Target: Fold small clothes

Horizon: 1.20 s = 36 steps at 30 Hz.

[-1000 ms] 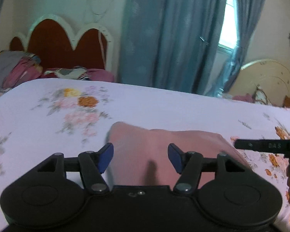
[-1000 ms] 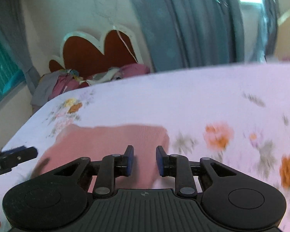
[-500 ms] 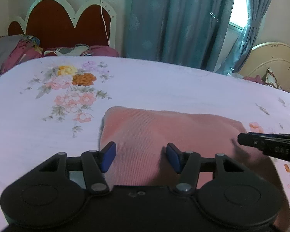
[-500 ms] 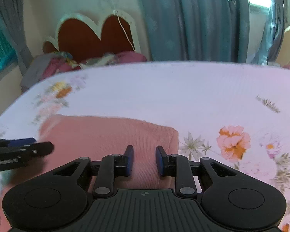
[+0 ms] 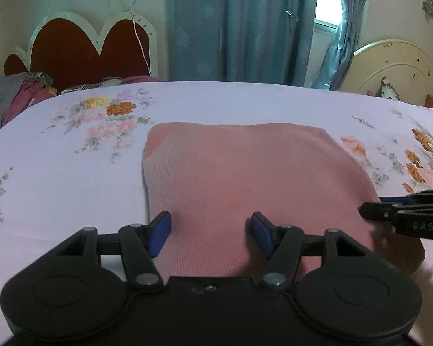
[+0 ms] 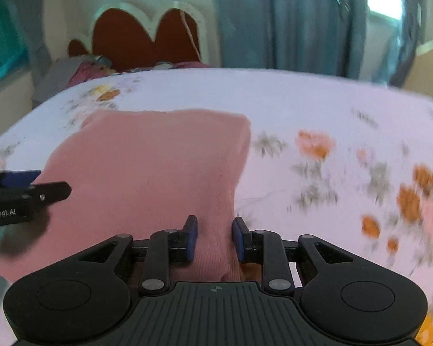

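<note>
Two hand-held grippers work over one pink garment. The left hand-held gripper (image 5: 210, 233) has its jaws opening, blue pads spread wide over the near left part of the cloth, gripping nothing. The right hand-held gripper (image 6: 213, 239) has its jaws drawn narrow, with the near right edge of the cloth between the pads; whether the pads actually pinch it cannot be told.

Judgement: the step in hand looks like taking the near edge for a further fold. To do it well, each side should catch the full stack of layers at its corner, lift evenly, and carry the edge straight toward the far side so the fold line stays square.

The pink garment (image 5: 254, 178) lies on the bed (image 5: 72, 190), on its floral sheet, near the front edge. It is a ribbed knit, already folded into a flat rectangle, far edge straight, left far corner rounded, surface smooth without wrinkles.
</note>
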Motion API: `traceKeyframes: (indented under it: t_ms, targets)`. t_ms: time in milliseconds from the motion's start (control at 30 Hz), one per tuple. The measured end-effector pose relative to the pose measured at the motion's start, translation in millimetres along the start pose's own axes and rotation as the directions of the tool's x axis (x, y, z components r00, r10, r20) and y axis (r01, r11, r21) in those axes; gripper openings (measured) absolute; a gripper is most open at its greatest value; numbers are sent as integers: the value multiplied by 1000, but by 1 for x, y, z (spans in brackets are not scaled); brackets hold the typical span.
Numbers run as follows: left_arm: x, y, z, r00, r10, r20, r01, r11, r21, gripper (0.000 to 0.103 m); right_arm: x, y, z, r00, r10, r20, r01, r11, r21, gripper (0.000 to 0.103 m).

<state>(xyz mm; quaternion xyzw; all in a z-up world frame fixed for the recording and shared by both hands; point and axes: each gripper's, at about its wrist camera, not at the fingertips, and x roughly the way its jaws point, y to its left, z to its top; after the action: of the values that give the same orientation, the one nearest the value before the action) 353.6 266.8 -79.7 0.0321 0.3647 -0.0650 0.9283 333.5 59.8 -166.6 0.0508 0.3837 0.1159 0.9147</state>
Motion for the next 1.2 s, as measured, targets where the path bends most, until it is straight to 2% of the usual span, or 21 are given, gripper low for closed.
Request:
traceKeyframes:
  t_ms: [133,233,333,433,533,600,833,1000,1067,1100,1200]
  targets:
    - [-11,2,1,1000,-6,-16,5,1000,-18,59,-22,7,-7,999,8,33,-7,1000,-11,25]
    - [-16,1,-4,1000,2,-22,-2,1000,-22,60,-22,5,-21,1000,-10,5,10,1000,-13,25]
    - [-15,-3,-9,1000,23,-21,-24,1000,-17,61,-19,-2,-28,1000,8,-5,-8,998,67,25]
    - [-21,-2,-4,999,24,-37,-25,999,-36,60,-26,-1,-19,999,37,-31,-33,995,97,25]
    - [-28,-3,-9,999,26,-39,-27,999,-33,61,-21,-1,-24,997,33,-73,-29,998,64,25]
    - [-27,-6,-16,999,46,-30,-46,999,-12,62,-20,-4,-29,997,44,-57,-40,996,74,25]
    - [-27,-8,-19,997,75,-34,-77,996,-55,67,-22,-1,-34,998,40,-57,-37,998,56,25]
    - [-40,-13,-30,995,84,-52,-87,994,-69,70,-22,2,-34,998,25,-60,-23,999,30,25]
    - [-36,-17,-40,992,90,-84,-95,994,-60,70,-21,3,-35,998,23,-59,-22,999,24,25]
    - [-32,-17,-47,991,85,-105,-93,993,-76,71,-21,4,-35,998,22,-61,-21,1000,19,25]
    - [-27,-12,-55,991,92,-101,-104,988,-117,77,-21,3,-34,997,27,-67,-27,1000,9,25]
